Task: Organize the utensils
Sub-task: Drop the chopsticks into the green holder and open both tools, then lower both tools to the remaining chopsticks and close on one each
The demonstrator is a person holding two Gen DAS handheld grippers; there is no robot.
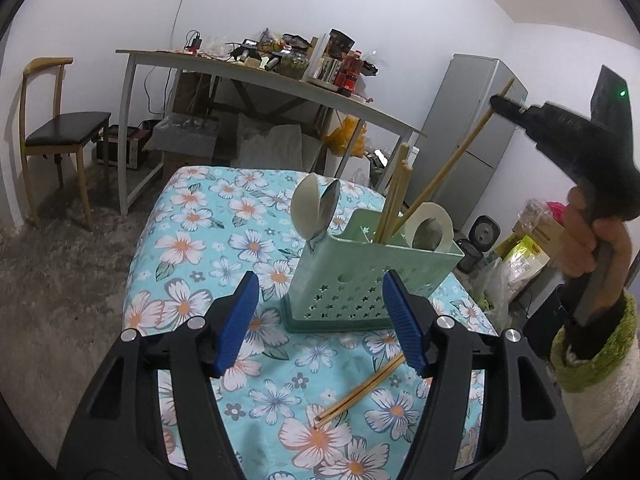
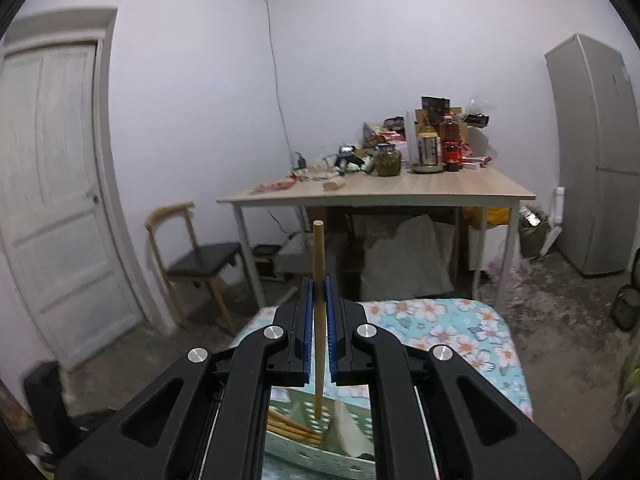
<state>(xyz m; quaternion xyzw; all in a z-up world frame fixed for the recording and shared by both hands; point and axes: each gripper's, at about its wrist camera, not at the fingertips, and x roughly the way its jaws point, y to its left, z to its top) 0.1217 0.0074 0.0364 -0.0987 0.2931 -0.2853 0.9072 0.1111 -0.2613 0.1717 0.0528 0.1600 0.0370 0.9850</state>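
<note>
A green utensil holder stands on the floral tablecloth. It holds two spoons, a white ladle and several chopsticks. My left gripper is open and empty, just in front of the holder. Two loose chopsticks lie on the cloth between its fingers. My right gripper is shut on one chopstick, held above the holder; in the left wrist view it is at the upper right, with the chopstick slanting down into the holder.
A wooden table piled with bottles and jars stands behind. A chair is at the left, a grey fridge at the right, a white door at far left. Bags and boxes lie on the floor.
</note>
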